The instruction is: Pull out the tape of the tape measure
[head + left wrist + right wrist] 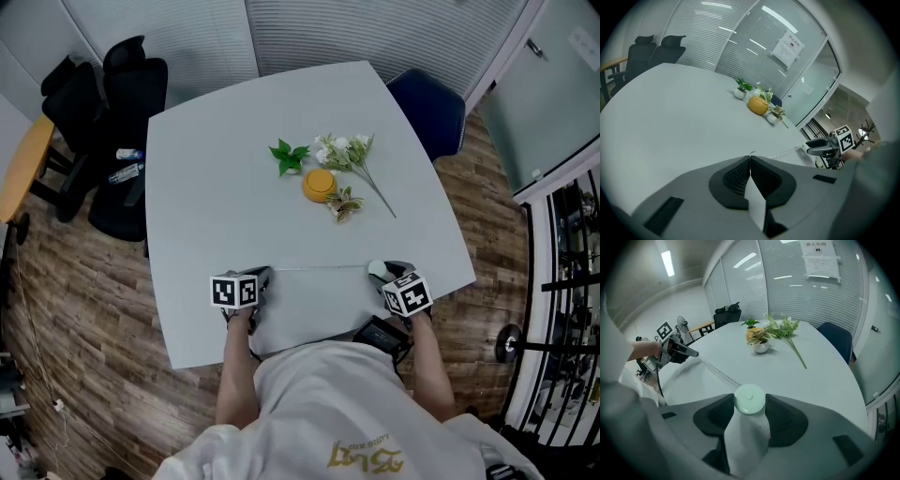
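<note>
A small round pale-green tape measure sits between the pads of my right gripper, which is shut on its case near the table's front right. Its thin white tape runs out level across the table to my left gripper. The left gripper is shut on the tape's end, and the tape stretches away from it toward the right gripper. From the right gripper view, the tape leads to the left gripper.
On the white table, past the middle, lie an orange round object, a green leafy sprig, a white flower stem and a small potted plant. Black office chairs stand at the left, a blue chair at the far right.
</note>
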Demonstrator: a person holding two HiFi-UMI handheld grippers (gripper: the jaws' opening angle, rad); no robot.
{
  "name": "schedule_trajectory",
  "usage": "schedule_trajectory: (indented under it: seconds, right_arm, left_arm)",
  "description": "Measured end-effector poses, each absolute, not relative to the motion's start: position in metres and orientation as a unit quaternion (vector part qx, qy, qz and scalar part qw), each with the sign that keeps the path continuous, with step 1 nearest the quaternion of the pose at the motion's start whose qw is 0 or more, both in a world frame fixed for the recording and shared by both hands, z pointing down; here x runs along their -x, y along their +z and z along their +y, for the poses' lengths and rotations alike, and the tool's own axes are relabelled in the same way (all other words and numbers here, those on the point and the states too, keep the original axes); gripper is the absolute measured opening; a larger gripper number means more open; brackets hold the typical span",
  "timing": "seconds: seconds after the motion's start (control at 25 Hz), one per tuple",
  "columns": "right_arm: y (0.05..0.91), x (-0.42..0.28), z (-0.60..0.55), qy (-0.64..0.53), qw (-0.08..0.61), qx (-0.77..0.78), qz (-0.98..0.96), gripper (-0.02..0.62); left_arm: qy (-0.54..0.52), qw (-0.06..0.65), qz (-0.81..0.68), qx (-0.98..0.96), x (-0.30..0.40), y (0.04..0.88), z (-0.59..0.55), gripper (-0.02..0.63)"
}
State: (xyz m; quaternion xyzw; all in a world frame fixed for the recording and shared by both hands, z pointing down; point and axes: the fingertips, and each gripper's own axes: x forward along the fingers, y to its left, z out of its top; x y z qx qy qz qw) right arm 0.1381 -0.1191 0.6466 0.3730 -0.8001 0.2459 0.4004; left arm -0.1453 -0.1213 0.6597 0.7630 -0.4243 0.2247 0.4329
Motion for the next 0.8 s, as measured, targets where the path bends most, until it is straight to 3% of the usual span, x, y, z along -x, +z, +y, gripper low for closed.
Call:
schedule_trajectory:
  seconds: [0.8]
  right_arm:
    - [0.654,-0.165,-0.118,0.265,0.402,-0.396,-0.782,0.225]
  left_arm:
    - [0.224,0.442,-0.444,-0.747,0.157,0.664,-0.119,0.009]
